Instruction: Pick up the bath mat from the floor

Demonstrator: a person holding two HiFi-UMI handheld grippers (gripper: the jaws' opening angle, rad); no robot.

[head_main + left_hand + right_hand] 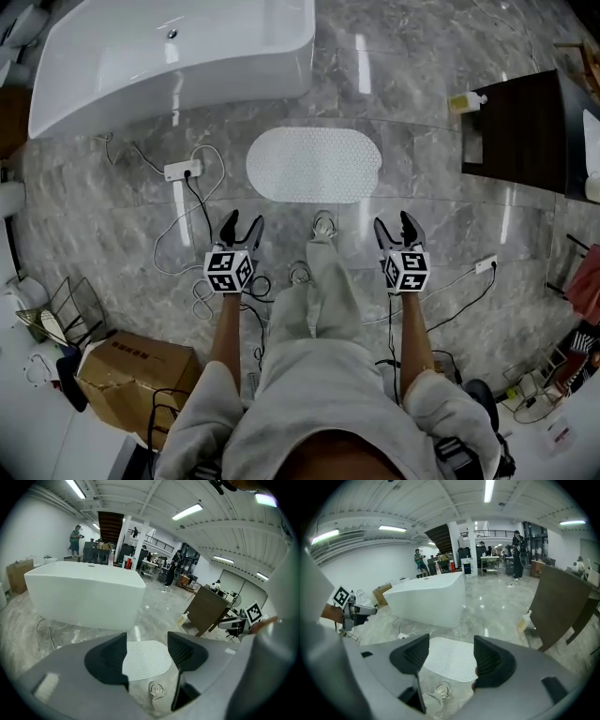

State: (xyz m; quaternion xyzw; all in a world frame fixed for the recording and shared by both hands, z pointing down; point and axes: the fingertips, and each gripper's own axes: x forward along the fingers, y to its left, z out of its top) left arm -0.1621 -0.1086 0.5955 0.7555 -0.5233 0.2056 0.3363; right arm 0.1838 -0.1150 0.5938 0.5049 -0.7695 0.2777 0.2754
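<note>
Left hand-held gripper [241,221] and right hand-held gripper [398,221] stand open and empty, short of the bath mat [314,165], which lies flat on the floor [450,220] near the bathtub [169,56]. Its thin edge could slip the jaws; the corded power strip [183,171] beside it could snag. Whether its underside clings is hidden.

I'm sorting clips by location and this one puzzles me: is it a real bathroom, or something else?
Probably a mock bathroom staged in a big open workshop hall. A freestanding white bathtub and a bath mat sit on marble-look floor, yet no walls enclose them, and desks and people show behind.
</note>
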